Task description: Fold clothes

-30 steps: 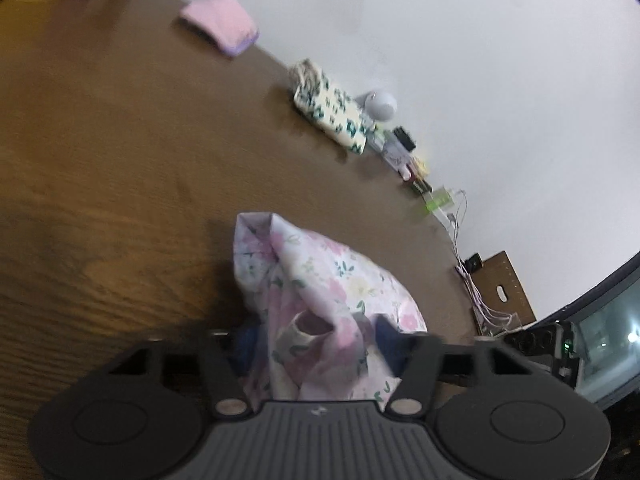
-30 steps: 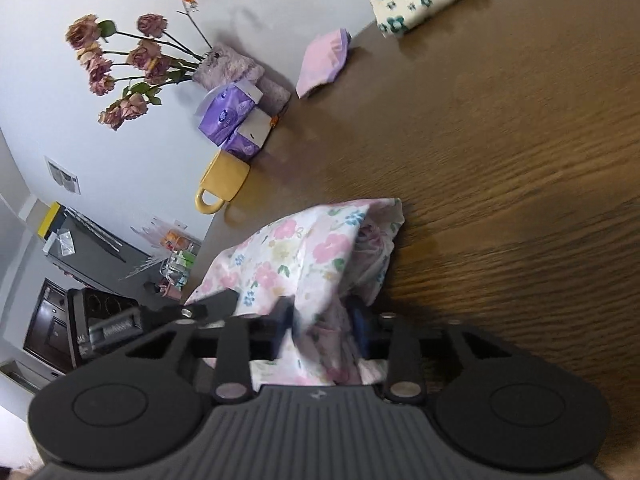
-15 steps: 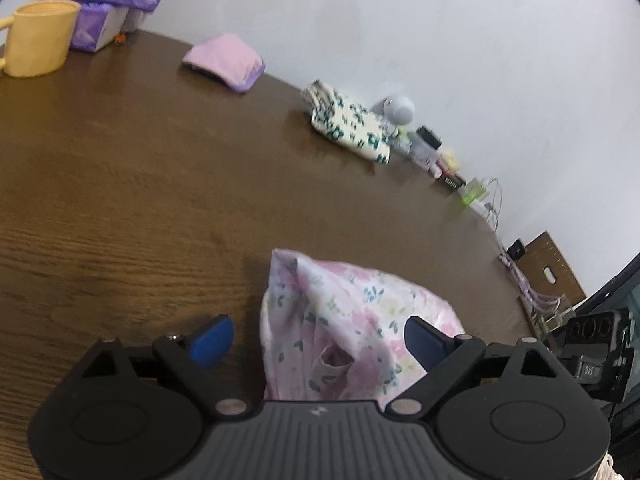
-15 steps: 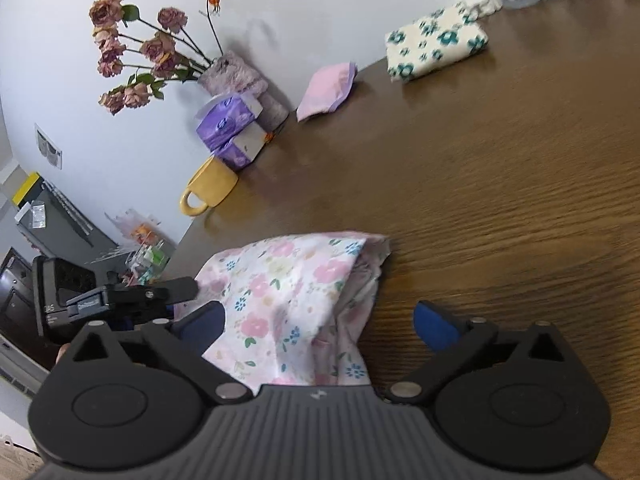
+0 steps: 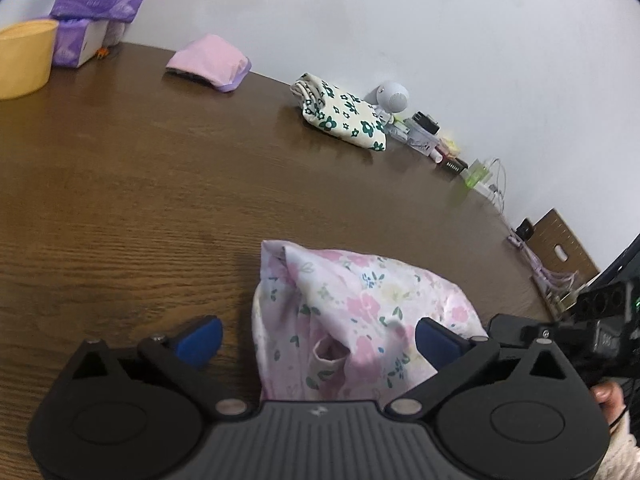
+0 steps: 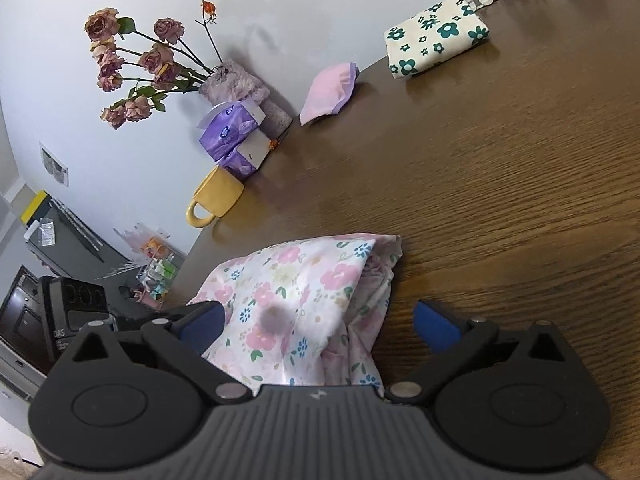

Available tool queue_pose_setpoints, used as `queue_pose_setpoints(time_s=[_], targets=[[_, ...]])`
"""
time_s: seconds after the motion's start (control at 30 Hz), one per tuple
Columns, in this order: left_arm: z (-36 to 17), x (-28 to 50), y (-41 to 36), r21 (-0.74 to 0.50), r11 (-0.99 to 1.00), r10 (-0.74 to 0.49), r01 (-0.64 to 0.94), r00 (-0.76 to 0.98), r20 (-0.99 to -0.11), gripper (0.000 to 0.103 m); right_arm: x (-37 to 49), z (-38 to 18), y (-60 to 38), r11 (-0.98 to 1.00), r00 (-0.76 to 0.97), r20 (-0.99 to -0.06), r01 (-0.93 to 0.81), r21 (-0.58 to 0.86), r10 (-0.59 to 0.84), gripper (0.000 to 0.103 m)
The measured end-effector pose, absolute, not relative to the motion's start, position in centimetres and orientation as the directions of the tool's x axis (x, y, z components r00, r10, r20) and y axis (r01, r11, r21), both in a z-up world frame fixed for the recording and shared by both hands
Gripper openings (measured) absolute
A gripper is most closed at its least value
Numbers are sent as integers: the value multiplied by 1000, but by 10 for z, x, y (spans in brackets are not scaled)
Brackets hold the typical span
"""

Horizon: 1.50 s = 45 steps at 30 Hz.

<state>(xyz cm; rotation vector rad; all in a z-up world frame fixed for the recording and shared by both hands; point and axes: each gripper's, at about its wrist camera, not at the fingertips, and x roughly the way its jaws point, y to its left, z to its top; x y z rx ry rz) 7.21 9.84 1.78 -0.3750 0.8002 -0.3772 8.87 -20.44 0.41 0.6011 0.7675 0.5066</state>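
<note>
A pink floral garment (image 5: 352,316) lies bunched and folded on the brown wooden table (image 5: 140,184); it also shows in the right wrist view (image 6: 304,304). My left gripper (image 5: 318,336) is open, its blue pads either side of the garment, not pinching it. My right gripper (image 6: 316,326) is open too, straddling the other end of the same garment. The right gripper's body shows at the right edge of the left wrist view (image 5: 560,332).
A folded pink cloth (image 5: 208,62) and a folded green-flowered cloth (image 5: 344,114) lie at the far edge by the wall. A yellow mug (image 6: 214,196), purple tissue packs (image 6: 234,136) and a vase of dried roses (image 6: 240,88) stand at the left. Small gadgets and cables (image 5: 448,148) line the far right.
Both grippers were shut on the floral garment a second ago. They have opened and let it go, and it now rests on the table. Both have drawn back slightly.
</note>
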Motion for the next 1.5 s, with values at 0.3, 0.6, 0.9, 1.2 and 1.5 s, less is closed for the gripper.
queue_pose_setpoints(time_s=[0.3, 0.6, 0.9, 1.2, 1.5], targets=[[15, 74, 106, -528, 831, -504, 176, 639, -580, 101, 90, 0, -200, 676, 601, -450, -216, 704, 661, 102], [1, 79, 109, -643, 750, -591, 153, 591, -549, 42, 92, -14, -202, 643, 562, -464, -165, 748, 685, 29], [-9, 79, 110, -694, 702, -637, 161, 579, -509, 27, 87, -19, -201, 623, 555, -449, -168, 764, 701, 15], [4, 67, 106, -701, 680, -652, 213, 612, -447, 25, 76, -5, -201, 634, 592, -429, -189, 750, 683, 14], [49, 56, 95, -687, 665, -656, 293, 669, -349, 25, 66, 48, -203, 675, 646, -388, -275, 685, 657, 14]])
